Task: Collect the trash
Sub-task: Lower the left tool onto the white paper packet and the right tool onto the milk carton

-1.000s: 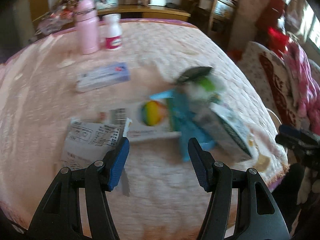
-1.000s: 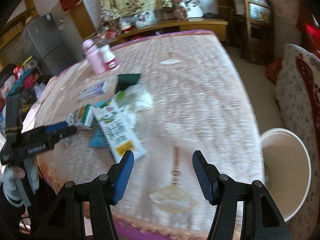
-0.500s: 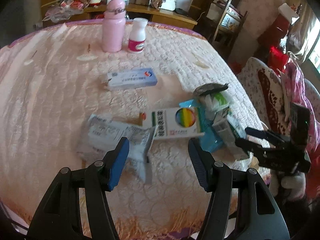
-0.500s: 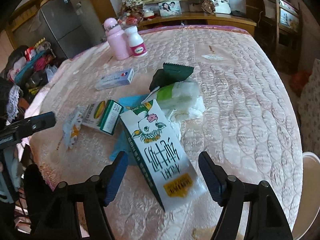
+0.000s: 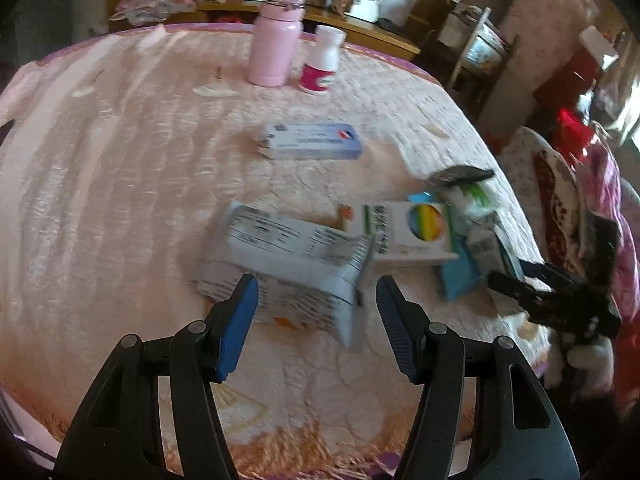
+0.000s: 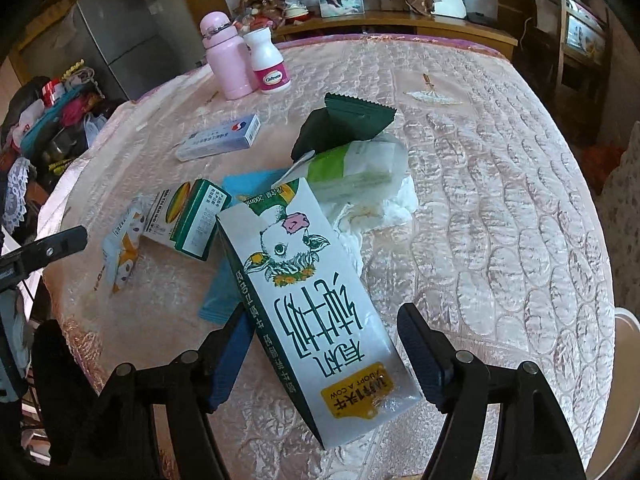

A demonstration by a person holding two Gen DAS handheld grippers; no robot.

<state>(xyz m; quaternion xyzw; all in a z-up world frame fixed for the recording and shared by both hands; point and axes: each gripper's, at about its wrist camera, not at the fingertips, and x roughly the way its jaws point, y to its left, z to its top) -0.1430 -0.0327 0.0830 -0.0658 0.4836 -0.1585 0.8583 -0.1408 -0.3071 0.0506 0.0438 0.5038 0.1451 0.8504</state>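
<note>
A: Was the print on the white wrapper (image 5: 288, 256) legible in the left wrist view?
B: No, motion blurred it.
A: And the white bucket (image 6: 624, 380)?
B: The lower right edge cut it off; the milk carton (image 6: 316, 316) hid most of the blue sheet (image 6: 218, 300).

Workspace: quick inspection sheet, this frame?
Surface: table under pink quilted cover.
Job's things: milk carton lying flat; printed wrapper; rainbow box; green wrapper; tissue pack.
Clutter: pink bottle, white pill bottle, blue box.
Grippers: left claw open over wrapper; right claw open, astride carton.
Cables: nothing seen.
Surroundings: white bin, fridge, shelf.
</note>
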